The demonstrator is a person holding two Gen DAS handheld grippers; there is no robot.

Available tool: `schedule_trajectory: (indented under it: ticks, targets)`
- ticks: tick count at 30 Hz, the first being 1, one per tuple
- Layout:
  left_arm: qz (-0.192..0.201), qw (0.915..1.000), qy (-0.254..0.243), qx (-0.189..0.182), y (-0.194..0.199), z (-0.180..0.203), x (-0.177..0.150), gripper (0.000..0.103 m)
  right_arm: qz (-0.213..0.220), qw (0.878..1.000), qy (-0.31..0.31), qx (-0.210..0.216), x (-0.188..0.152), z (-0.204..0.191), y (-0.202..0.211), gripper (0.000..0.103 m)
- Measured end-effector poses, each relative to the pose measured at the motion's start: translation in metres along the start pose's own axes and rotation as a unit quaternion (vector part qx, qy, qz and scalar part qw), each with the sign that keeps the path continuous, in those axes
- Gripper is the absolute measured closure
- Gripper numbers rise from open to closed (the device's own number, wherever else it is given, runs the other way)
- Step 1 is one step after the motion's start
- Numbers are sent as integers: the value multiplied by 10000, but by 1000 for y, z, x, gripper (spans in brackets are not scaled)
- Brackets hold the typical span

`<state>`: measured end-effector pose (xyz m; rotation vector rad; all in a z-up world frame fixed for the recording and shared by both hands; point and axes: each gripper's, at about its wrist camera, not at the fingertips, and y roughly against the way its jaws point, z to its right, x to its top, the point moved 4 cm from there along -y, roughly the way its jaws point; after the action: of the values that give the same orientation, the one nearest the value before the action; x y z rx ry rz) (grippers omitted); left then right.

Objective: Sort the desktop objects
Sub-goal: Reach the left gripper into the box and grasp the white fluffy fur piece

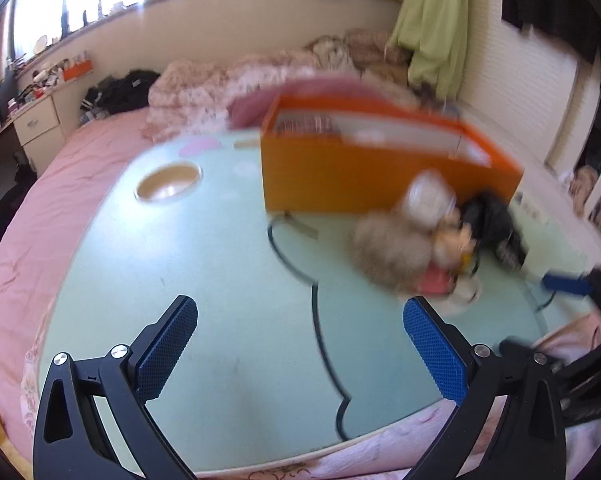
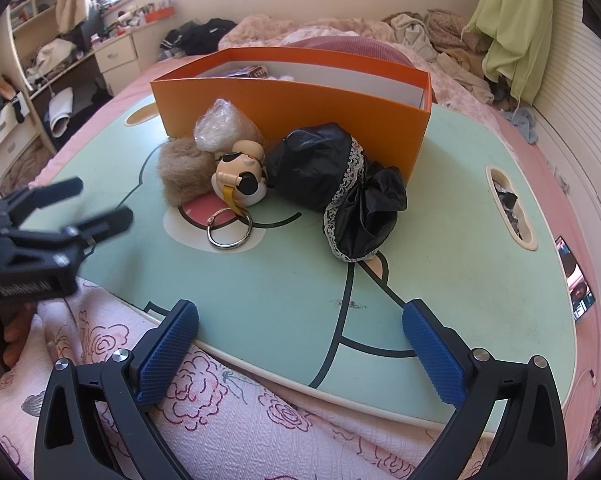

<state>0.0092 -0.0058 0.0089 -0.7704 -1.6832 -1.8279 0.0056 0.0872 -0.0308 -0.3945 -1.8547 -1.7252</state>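
The right gripper [image 2: 300,320] has its jaws spread wide with nothing between them; its blue pads [image 2: 168,354] hang over the near edge of the pale green lap table [image 2: 260,288], with a pink flowered quilt [image 2: 228,424] just below. The left gripper [image 1: 300,320] is likewise wide apart and empty, hovering over a bare stretch of the same table; its own view is blurred. In the right wrist view that left gripper shows as a black frame at the left edge, off the table's near left side, with fingers of the person's hand [image 2: 16,332] under it. Farther in, the things to sort lie bunched together near the middle of the table: a metal ring [image 2: 229,227] fixed by a yellow strap to a small round toy figure [image 2: 242,178], a tan fuzzy ball [image 2: 182,174] touching the figure's left side, a clear plastic bag [image 2: 218,126] behind them, and a black garment with white lace trim [image 2: 340,184] just to the right. All of these sit in front of an open orange box [image 2: 292,108], the bag and garment against its front wall; a few items lie inside it, too small to tell. The table rests on a pink bed [image 2: 556,184], with rumpled bedding and clothes beyond.
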Motion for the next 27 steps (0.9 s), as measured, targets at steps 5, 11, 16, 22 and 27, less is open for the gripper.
schedule_trajectory:
  ticks: [5,11,16,22,27]
  targets:
    - [531,9974,5,-492,27,17,67,11,4,10000,-2,0,0,0,0,0]
    - [-1087,9911,215,-738,-65,48,135,42,9,10000,3,0,0,1,1,1]
    - [-1822,9829,213,-127,-131,63,143,42,25,10000,14,19,0,-1,0,1]
    - [-2063,9780,190,-225,-144,77,139,60,30,10000,16,23,0,-1,0,0]
    - [-2316,9727,99,-38,-168,81,126,66,32,10000,17,24,0,-1,0,0]
